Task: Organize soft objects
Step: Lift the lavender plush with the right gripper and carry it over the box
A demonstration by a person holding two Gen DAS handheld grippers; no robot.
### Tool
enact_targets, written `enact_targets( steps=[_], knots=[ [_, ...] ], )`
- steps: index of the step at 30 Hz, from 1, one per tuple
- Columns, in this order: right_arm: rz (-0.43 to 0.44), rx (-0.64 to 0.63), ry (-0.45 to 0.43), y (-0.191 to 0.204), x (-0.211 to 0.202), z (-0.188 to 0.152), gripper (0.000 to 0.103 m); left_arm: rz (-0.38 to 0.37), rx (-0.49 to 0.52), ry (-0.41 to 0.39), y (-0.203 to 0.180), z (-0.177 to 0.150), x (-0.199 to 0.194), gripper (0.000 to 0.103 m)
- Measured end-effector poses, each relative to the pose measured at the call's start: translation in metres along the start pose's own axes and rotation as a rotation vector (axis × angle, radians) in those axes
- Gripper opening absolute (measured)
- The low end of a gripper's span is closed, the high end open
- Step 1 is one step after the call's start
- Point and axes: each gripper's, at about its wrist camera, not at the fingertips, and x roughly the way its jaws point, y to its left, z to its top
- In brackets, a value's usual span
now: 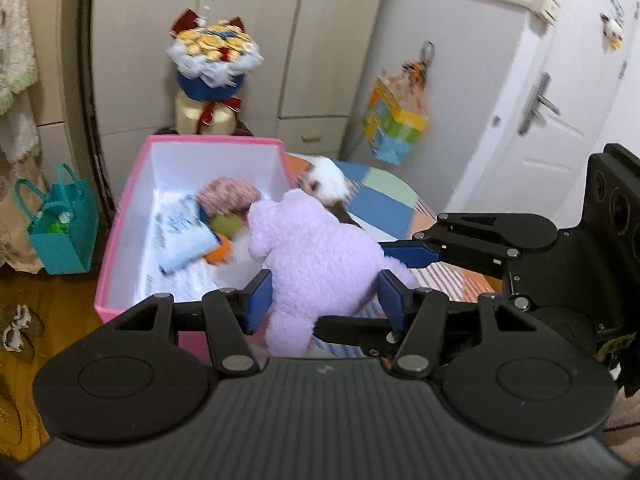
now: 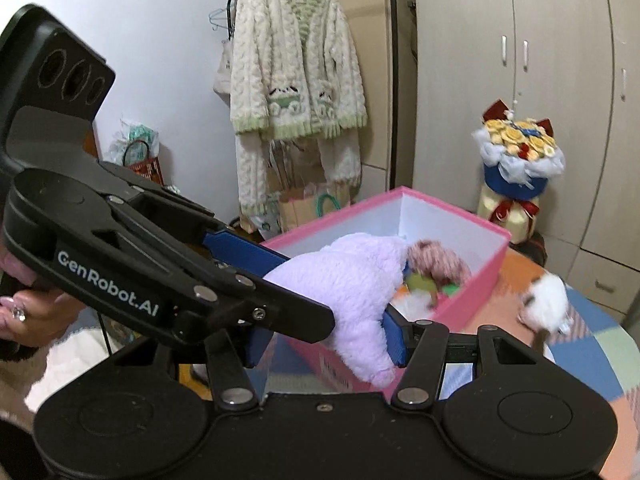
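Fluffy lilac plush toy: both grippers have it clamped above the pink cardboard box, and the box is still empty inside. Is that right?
Not quite. The pink cardboard box is not empty: the left wrist view shows a pink knitted soft item, a green ball, an orange ball and a blue-and-white packet inside. The rest holds: the left gripper and right gripper both clamp the fluffy lilac plush toy.

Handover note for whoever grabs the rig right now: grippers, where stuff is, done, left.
Left gripper and right gripper: both shut on the purple plush, held between them over the near corner of the pink box.
Done: a pink knitted toy, a green piece and an orange piece lie in the box.
Left: lower the plush in and release; then the white-and-brown plush on the patchwork surface.
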Motion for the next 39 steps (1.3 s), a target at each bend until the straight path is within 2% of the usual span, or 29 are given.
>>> enact_targets(
  steps=[7,11,14,19,26,30,31,34,39],
  knots=[
    [0.101,0.027,-0.041,-0.027,0.054,0.023,0.062,0.058,-0.077,-0.033,0.05,0.023,0.023,0.056],
    [0.141,0.03,-0.022,-0.041,0.084,0.036,0.062,0.091,-0.116,-0.044,0.073,0.033,0.04,0.056],
    [0.156,-0.026,-0.004,-0.046,0.106,0.04,0.062,0.118,-0.133,-0.036,0.086,0.035,0.055,0.056],
    [0.186,-0.075,0.079,-0.054,0.14,0.043,0.062,0.148,-0.167,0.01,0.104,0.031,0.078,0.056],
    [0.156,-0.143,0.167,-0.053,0.17,0.041,0.063,0.149,-0.203,0.063,0.12,0.025,0.103,0.055],
    [0.125,-0.176,0.236,-0.056,0.179,0.04,0.067,0.16,-0.204,0.077,0.121,0.02,0.111,0.055],
    [0.11,-0.185,0.235,-0.057,0.176,0.038,0.07,0.183,-0.187,0.068,0.119,0.02,0.111,0.055],
    [0.105,-0.19,0.233,-0.059,0.169,0.031,0.071,0.249,-0.131,0.033,0.112,0.017,0.105,0.055],
    [0.09,-0.178,0.194,-0.06,0.143,0.019,0.071,0.253,-0.103,0.006,0.106,0.014,0.089,0.055]
  ],
)
